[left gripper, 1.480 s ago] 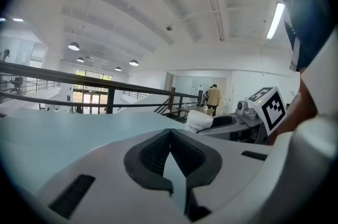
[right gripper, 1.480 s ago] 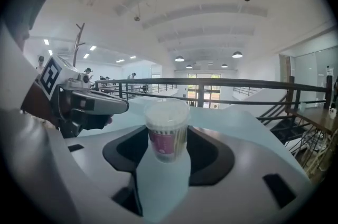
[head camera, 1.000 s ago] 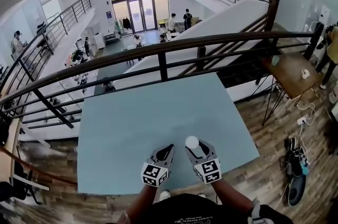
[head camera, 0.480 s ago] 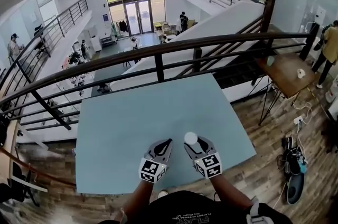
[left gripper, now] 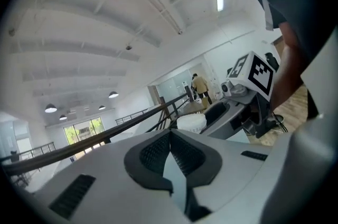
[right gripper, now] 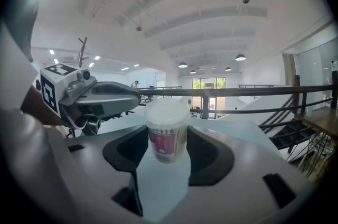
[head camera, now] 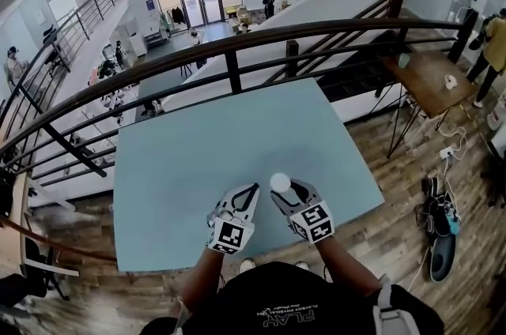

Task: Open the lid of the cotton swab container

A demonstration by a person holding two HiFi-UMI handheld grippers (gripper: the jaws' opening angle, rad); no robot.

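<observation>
The right gripper (head camera: 286, 193) clamps the cotton swab container (right gripper: 167, 133) by its body, upright between the pads. That leaves the white lid (right gripper: 167, 110) bare above the jaws, probably so it can be taken from above. Just left of it, the left gripper (left gripper: 170, 151) is clenched on nothing, tips near the lid. Ahead of both lies open table (head camera: 198, 152); its near edge runs close behind them.

The container (right gripper: 168, 136) looks like clear plastic, its lid (right gripper: 167, 110) smooth white plastic. The table (head camera: 198, 159) is smooth and matt. The floor (head camera: 379, 235) is wood planks — the railing (head camera: 261, 43) looks like dark metal.
</observation>
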